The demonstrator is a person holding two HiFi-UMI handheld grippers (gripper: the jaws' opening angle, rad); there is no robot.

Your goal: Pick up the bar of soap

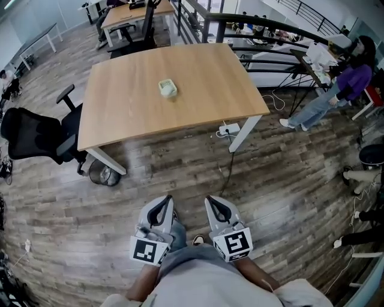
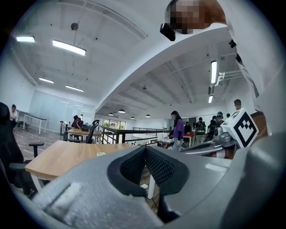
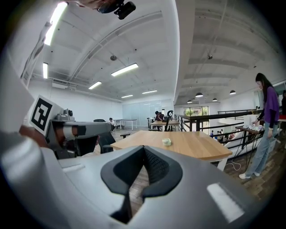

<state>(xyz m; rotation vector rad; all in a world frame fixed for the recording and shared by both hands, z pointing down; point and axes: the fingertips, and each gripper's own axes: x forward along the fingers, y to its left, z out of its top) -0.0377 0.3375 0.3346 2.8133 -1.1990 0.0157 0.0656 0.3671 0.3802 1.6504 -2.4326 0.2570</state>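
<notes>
Soap (image 1: 167, 88) lies on the table (image 1: 120, 123), near the middle and slightly toward the far edge. The left gripper (image 1: 161, 207) and right gripper (image 1: 217, 207) are both clenched with nothing between the jaws. They sit side by side, well short of the table's near edge. A chair (image 1: 30, 135) stands at the table's left side.

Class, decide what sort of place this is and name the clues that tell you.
Probably an open-plan office or workshop: a wooden desk, a black office chair beside it, more desks behind, and strip lights overhead.
</notes>
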